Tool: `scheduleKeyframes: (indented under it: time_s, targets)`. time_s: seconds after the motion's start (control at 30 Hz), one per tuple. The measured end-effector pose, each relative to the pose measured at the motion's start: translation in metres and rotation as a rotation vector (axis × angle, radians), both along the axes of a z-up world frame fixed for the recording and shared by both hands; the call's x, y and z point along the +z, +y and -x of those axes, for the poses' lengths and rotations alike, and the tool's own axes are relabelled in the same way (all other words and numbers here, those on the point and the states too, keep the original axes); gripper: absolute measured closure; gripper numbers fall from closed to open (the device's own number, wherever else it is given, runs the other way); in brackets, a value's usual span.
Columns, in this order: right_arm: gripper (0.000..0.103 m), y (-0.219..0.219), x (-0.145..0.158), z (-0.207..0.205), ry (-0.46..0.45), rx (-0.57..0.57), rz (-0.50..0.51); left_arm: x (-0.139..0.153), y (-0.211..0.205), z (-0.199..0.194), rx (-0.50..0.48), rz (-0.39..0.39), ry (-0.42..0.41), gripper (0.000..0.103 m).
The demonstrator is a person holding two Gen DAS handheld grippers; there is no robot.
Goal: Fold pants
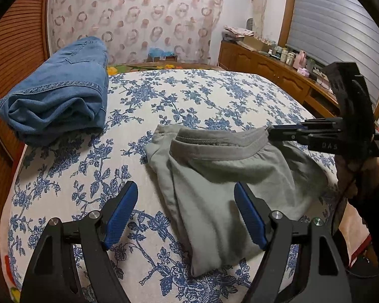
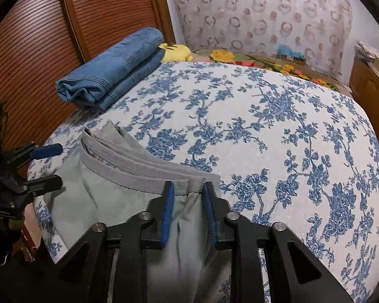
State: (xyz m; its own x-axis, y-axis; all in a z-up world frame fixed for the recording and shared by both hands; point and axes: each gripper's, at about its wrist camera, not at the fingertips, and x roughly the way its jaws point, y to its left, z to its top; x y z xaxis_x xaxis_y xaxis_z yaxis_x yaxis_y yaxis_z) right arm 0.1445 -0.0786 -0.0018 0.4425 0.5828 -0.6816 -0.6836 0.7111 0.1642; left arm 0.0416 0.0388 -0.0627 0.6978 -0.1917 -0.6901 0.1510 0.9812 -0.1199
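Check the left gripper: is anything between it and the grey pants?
Nothing visible. The left gripper hangs open right over the near edge of the grey pants, with only bedspread around. The folded jeans lie off to the side.

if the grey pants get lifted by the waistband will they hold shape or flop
Likely flop: the grey pants look thin and softly creased. The waistband already sags between layers. Probably light, and may unfold if lifted by the right gripper alone.
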Motion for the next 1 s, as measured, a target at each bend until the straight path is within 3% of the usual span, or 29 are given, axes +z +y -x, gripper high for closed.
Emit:
scheduleKeyframes:
  time_s: [0.13,0.27,0.73,1.0]
  targets:
    - [0.096,-0.008,0.006,0.004,-0.042,-0.029,-0.025,0.0,-0.001,0.0,0.001,-0.001,-0.001,0.024]
    - [0.097,-0.025,0.016,0.002,-0.097,-0.156,-0.076,0.0,-0.001,-0.001,0.003,-0.002,-0.002,0.024]
    - [0.096,-0.016,0.018,0.004,-0.091,-0.147,0.002,0.005,0.003,-0.014,0.016,-0.016,-0.019,0.024]
    - [0.072,-0.018,0.023,0.027,-0.154,-0.116,0.035,0.003,-0.001,-0.023,0.012,-0.027,-0.015,0.024]
